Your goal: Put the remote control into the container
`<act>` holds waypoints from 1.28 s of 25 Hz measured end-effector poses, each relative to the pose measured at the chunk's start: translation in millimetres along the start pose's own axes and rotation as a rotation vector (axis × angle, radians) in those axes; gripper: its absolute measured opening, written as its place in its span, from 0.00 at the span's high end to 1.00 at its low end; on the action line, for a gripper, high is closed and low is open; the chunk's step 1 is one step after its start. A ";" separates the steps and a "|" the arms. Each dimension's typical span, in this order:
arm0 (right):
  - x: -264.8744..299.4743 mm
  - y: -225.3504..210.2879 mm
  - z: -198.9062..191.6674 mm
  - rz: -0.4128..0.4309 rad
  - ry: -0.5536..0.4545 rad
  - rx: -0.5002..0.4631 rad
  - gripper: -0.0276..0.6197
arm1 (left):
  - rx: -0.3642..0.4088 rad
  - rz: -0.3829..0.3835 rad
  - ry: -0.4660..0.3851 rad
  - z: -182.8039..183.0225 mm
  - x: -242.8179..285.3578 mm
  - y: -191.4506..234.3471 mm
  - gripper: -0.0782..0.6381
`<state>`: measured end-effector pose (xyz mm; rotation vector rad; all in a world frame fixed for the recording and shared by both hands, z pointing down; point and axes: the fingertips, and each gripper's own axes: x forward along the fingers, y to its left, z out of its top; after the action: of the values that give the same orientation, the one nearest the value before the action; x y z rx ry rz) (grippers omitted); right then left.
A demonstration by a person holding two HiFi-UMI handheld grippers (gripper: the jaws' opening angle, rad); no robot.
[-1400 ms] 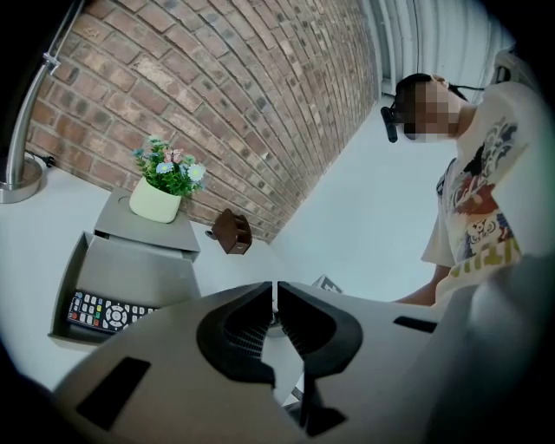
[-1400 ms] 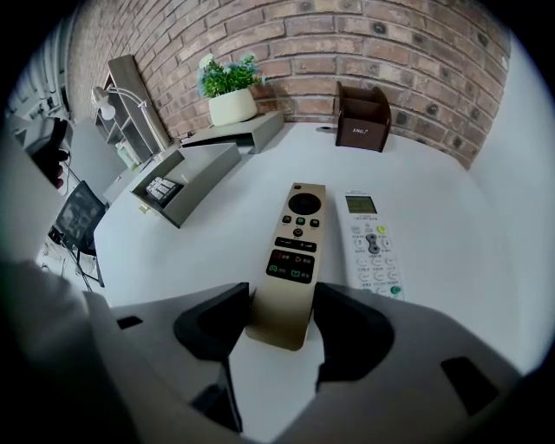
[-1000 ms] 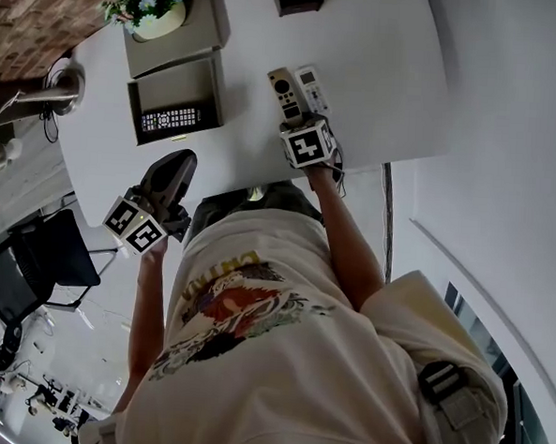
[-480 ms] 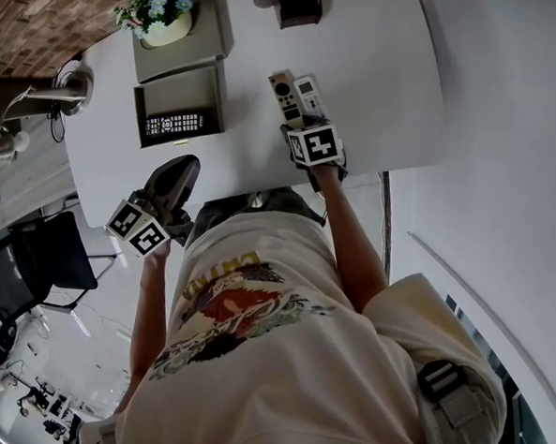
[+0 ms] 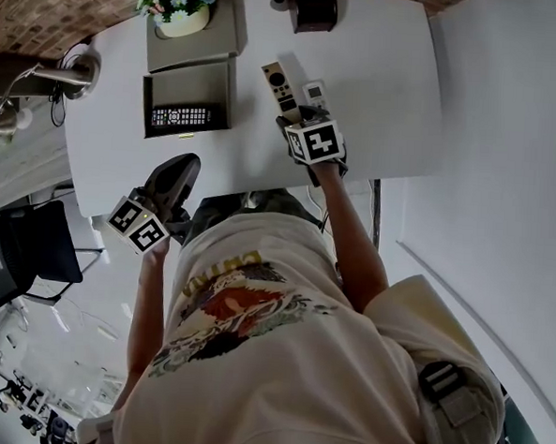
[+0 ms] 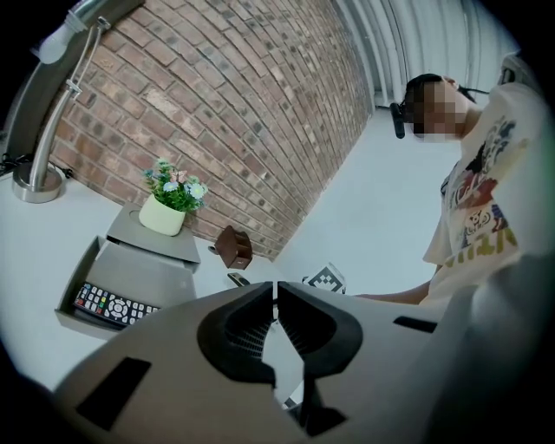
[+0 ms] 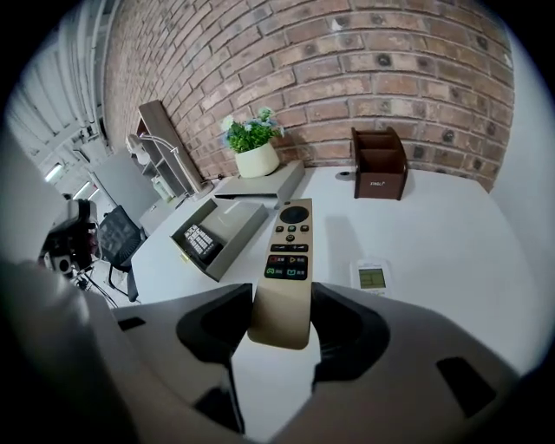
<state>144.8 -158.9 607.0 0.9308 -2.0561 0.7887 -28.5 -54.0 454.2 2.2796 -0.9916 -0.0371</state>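
the job is partly done: a black remote (image 5: 181, 117) already lies inside the open grey container (image 5: 188, 84), along its near side. a second, beige remote (image 7: 289, 260) is in hand but has not yet been carried over. the right tool (image 7: 282, 319) has its jaws set fairly wide and pressed on the two long edges of that beige remote near its bottom end. the button end sticks out ahead toward the brick wall (image 7: 347, 78). it looks clear of the counter (image 7: 434, 225), judging by the shadow it casts there. a small white remote with a screen (image 7: 373, 277) still lies on the counter just to the right of the held one, untouched. what is left, as i read it, is to carry the beige remote leftward to the container, set it down beside the black one and let go; whether the white one is meant to follow i can't say. the left tool (image 6: 276, 290) is closed with nothing between its jaws, held off the near edge of the counter and taking no part. compared with a second ago, the beige remote no longer lies tight alongside the white one: in the head view it has come up and drawn a little to the left, opening a gap between the two, with the right tool's grip on it about as wide as before. the left tool has barely shifted, and the black remote sits where it was in the container.
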 end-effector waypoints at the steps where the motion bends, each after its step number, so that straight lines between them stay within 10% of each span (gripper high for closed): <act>1: 0.5 4.3 2.8 0.004 0.004 -0.017 0.63 | -0.003 0.004 -0.006 0.6 -3.8 2.2 0.88; 32: 127.3 174.0 84.8 0.201 0.353 -0.856 0.63 | -0.240 0.346 -0.312 -17.3 -187.7 112.2 0.88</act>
<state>-85.8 -172.7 624.7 0.0971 -1.8954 0.0948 -230.5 23.3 490.8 1.8928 -1.4481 -0.3541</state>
